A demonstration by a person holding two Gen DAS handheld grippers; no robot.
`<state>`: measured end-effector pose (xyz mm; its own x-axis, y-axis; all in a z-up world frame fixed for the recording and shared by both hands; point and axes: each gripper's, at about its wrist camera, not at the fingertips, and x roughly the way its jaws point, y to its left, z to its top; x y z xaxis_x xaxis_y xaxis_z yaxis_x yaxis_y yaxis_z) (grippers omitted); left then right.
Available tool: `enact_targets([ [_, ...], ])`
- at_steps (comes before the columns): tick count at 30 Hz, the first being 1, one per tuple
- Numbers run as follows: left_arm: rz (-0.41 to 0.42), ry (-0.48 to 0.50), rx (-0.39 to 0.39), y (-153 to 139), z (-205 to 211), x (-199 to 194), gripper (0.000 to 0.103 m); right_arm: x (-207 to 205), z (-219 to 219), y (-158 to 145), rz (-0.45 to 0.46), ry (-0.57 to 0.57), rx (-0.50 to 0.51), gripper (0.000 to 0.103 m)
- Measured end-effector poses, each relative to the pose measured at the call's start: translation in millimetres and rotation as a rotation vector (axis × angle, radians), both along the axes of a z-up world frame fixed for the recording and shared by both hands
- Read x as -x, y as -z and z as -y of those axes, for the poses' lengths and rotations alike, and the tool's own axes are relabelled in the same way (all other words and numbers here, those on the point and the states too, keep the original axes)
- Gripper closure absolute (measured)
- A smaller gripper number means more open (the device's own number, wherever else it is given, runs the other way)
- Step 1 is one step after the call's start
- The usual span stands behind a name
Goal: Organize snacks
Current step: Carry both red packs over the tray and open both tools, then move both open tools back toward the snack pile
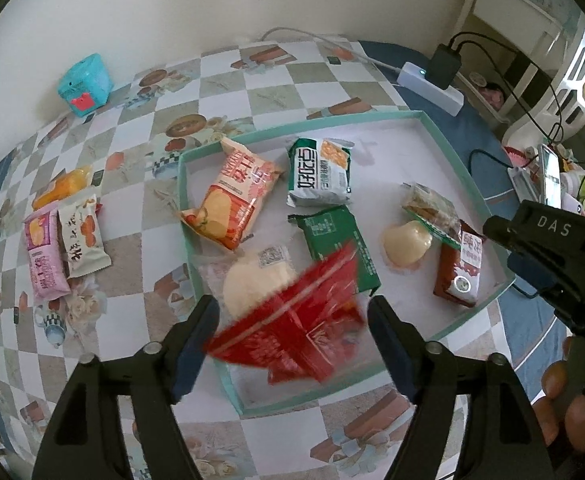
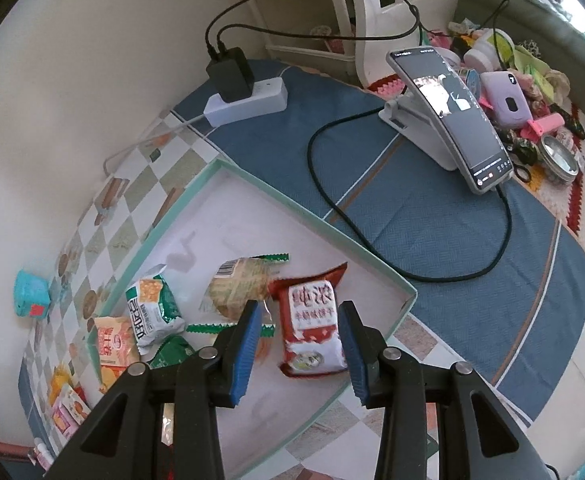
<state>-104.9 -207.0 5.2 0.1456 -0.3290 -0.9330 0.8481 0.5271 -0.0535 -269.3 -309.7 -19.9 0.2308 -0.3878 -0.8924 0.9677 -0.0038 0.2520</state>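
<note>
My left tongs (image 1: 292,344) stand apart, the red packet (image 1: 292,332) blurred between them, so it could fall across the tray rim (image 1: 228,384) at seven o'clock, while my right tongs (image 2: 300,344) gape, touching nothing.

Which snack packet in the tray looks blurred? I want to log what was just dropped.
The red packet, smeared with motion between the left gripper's open jaws above the tray. The other packets lie sharp and flat.
</note>
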Motion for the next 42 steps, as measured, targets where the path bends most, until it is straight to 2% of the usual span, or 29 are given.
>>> enact_targets([
  [2,-0.005,-0.004,0.013,-3,-2,-2,0.019,-1,0,2,0.002,-0.003,-0.009,0.056],
  [5,-0.007,-0.022,0.027,-6,-5,-8,0.019,-3,0,2,0.008,-0.01,-0.015,0.042],
  [7,-0.017,-0.048,0.035,-7,-9,-16,0.019,-6,-1,2,0.01,-0.022,-0.014,0.038],
  [9,-0.03,-0.082,0.044,-8,-13,-26,0.016,-9,-1,2,0.012,-0.034,-0.015,0.029],
  [11,-0.036,-0.127,0.054,-10,-19,-38,0.012,-12,-3,3,0.017,-0.05,-0.017,0.027],
  [20,-0.085,-0.428,0.099,-14,-70,-109,0.011,-26,-9,-1,0.008,-0.103,0.003,0.024],
  [23,-0.123,-0.593,0.095,-7,-101,-141,0.011,-33,-13,-6,0.006,-0.128,0.026,0.024],
  [26,-0.152,-0.719,0.089,1,-131,-165,0.011,-45,-21,-16,0.012,-0.174,0.068,0.024],
  [30,-0.138,-0.863,0.078,5,-172,-195,0.011,-71,-37,-29,0.019,-0.273,0.131,0.024],
  [35,-0.117,-0.943,0.057,9,-200,-212,0.011,-106,-61,-33,0.014,-0.405,0.172,0.024],
  [37,-0.119,-0.953,0.054,10,-205,-215,0.011,-121,-73,-33,0.021,-0.465,0.18,0.017],
  [38,-0.121,-0.955,0.053,12,-206,-217,0.01,-128,-78,-33,0.025,-0.492,0.183,0.007],
  [39,-0.122,-0.956,0.053,12,-208,-218,0.01,-135,-83,-32,0.034,-0.528,0.183,0.004],
  [42,-0.106,-0.958,0.045,12,-211,-222,0.01,-146,-94,-30,0.039,-0.577,0.186,0.003],
])
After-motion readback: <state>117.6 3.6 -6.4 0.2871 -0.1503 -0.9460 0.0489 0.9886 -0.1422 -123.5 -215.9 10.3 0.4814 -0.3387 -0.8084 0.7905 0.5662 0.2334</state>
